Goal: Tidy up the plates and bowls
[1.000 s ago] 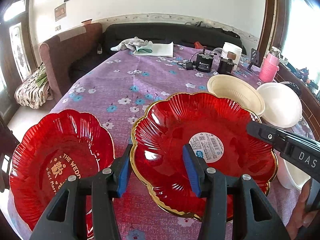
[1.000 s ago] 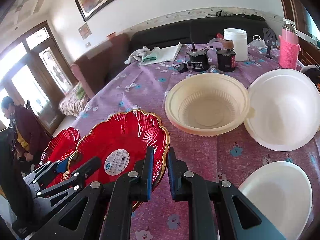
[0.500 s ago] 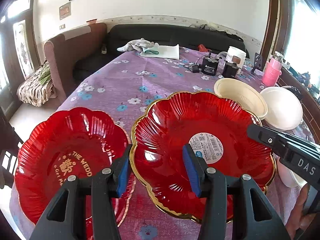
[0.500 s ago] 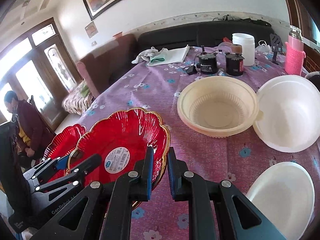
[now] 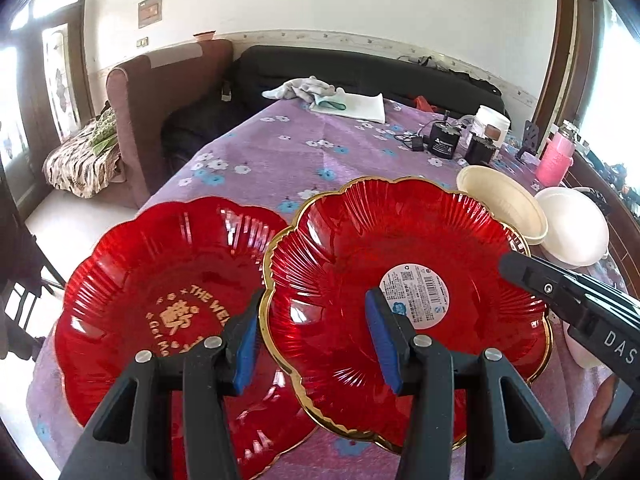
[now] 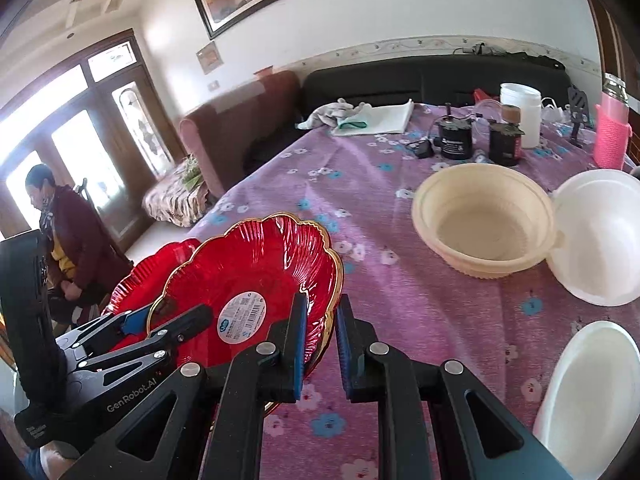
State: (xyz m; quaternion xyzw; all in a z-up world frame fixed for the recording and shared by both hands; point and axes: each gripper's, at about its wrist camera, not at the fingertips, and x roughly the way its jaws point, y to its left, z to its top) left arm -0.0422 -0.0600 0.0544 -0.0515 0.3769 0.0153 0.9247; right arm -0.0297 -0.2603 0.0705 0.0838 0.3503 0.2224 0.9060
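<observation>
Red gold-rimmed plate (image 5: 400,280) clamped both sides: left gripper (image 5: 316,344) on near rim, right gripper (image 6: 322,344) pinching opposite rim.

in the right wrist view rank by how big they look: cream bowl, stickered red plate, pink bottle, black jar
1. stickered red plate and cream bowl: look alike, and the plate is nearer the camera, so unranked
2. pink bottle
3. black jar

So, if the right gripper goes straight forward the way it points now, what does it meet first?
The right gripper is shut on the gold-rimmed red plate. Straight ahead lies bare purple tablecloth; the cream bowl sits off to the right. Depth is uncertain.
</observation>
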